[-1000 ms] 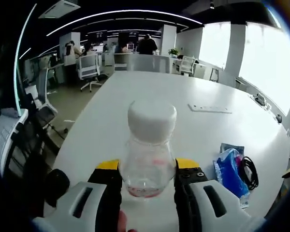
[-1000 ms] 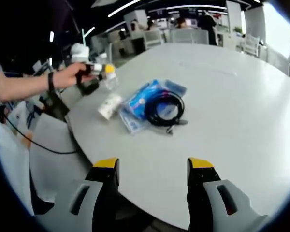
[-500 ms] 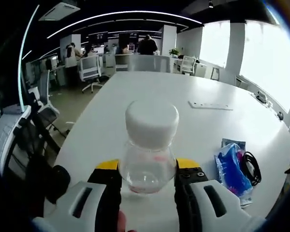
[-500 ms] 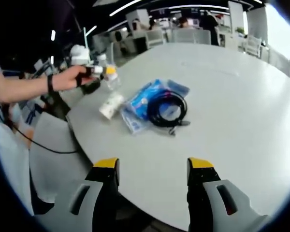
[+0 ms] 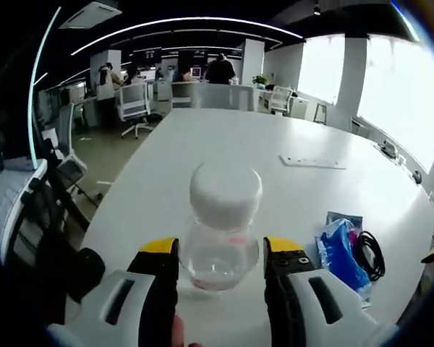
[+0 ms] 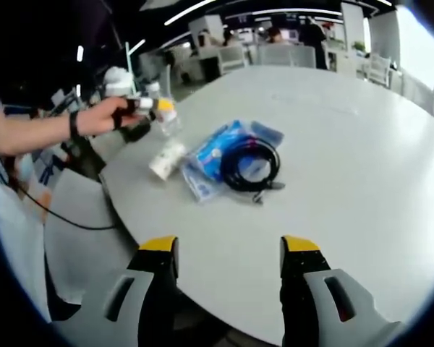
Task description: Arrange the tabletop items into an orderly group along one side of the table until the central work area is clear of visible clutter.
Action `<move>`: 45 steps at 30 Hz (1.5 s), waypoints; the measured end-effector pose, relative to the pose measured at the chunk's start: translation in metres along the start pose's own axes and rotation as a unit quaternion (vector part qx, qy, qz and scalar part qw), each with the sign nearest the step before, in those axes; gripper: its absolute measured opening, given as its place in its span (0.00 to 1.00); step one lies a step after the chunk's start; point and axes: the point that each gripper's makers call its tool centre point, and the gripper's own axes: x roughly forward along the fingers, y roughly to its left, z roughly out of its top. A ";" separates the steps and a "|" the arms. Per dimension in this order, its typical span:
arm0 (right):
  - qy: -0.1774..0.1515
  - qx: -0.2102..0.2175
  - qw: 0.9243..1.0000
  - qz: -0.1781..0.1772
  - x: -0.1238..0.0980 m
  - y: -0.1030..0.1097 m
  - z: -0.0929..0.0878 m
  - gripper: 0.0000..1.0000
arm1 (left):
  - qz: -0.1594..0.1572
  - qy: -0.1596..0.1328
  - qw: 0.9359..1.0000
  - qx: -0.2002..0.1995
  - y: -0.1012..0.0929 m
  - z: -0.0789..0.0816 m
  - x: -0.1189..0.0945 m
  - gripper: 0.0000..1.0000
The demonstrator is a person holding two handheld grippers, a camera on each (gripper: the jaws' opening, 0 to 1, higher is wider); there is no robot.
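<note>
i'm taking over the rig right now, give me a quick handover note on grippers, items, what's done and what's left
Left gripper: shut on the clear bottle with a white cap, at the near edge of the white table.
Right gripper: open and empty, jaws apart over the table edge.
Items: blue packet with a coiled black cable lying on it, and a small white roll-like item beside them, all close together near the table edge. A flat white panel sits further out on the table.
Done: most items look gathered near one side.
Left: set the bottle down by the group, probably tidy the cluster.

Office chairs (image 5: 134,101), desks and people (image 5: 220,68) beyond the table
</note>
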 end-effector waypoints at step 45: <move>-0.022 -0.006 0.999 0.022 0.000 0.014 -0.004 0.55 | -0.083 0.062 0.993 -0.059 -0.058 -0.098 -0.096 0.47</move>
